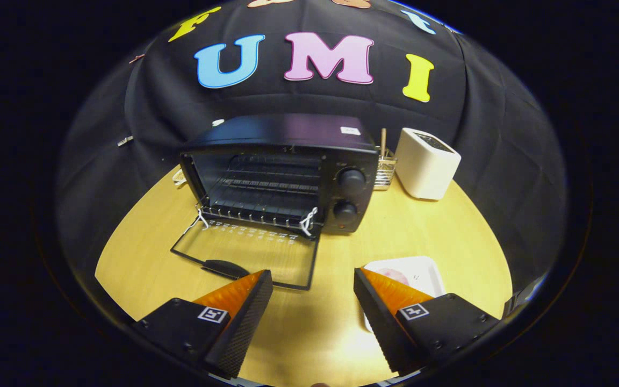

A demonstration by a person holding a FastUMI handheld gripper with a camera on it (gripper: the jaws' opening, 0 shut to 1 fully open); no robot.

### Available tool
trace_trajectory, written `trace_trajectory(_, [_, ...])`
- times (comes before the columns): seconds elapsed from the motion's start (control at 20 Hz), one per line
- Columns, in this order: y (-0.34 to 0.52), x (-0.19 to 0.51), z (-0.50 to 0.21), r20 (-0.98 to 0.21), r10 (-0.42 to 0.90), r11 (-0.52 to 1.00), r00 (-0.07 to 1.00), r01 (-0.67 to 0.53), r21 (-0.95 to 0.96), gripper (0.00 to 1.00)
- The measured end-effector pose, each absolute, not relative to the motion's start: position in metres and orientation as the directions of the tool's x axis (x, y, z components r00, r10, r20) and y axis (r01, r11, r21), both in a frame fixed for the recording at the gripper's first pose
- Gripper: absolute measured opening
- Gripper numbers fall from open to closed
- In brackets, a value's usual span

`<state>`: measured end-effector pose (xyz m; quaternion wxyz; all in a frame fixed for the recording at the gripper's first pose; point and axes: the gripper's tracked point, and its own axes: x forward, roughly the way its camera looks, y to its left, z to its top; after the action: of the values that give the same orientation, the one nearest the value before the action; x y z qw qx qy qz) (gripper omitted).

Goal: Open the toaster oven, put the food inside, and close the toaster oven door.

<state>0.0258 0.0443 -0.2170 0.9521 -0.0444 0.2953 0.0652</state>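
Gripper [313, 279]: fingers spread wide, nothing between them, hanging above the near part of the table [449, 226].

Toaster oven [282, 172]: black, standing toward the far edge of the table against the booth's wall, well beyond the fingers. Door [245, 257] folded fully down, lying flat on the tabletop, its handle [225, 267] just ahead of the left finger. Wire rack [264, 188] visible inside the open cavity. Two round knobs [351, 177], one above the other, on the right-hand panel.

Food [395, 275]: pinkish item on a white tray [427, 271], near the table's near right edge, partly hidden behind the right finger; kind of food cannot be told.

White toaster [426, 161]: upright, at the far right of the table, right of the oven.

Wire holder [384, 169]: between oven and white toaster, a wooden stick standing in it.
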Motion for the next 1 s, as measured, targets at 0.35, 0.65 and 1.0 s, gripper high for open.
trace_trajectory(0.35, [-0.063, 0.050, -0.199, -0.561, 0.039, 0.996, 0.827, -0.077, -0.043, 0.99])
trace_trajectory(0.65, [-0.143, 0.055, -0.217, -0.621, 0.000, 0.999, 0.784, -0.021, -0.027, 0.99])
trace_trajectory(1.0, [-0.175, 0.041, -0.287, -0.760, 0.080, 0.990, 0.645, -0.139, -0.014, 1.00])
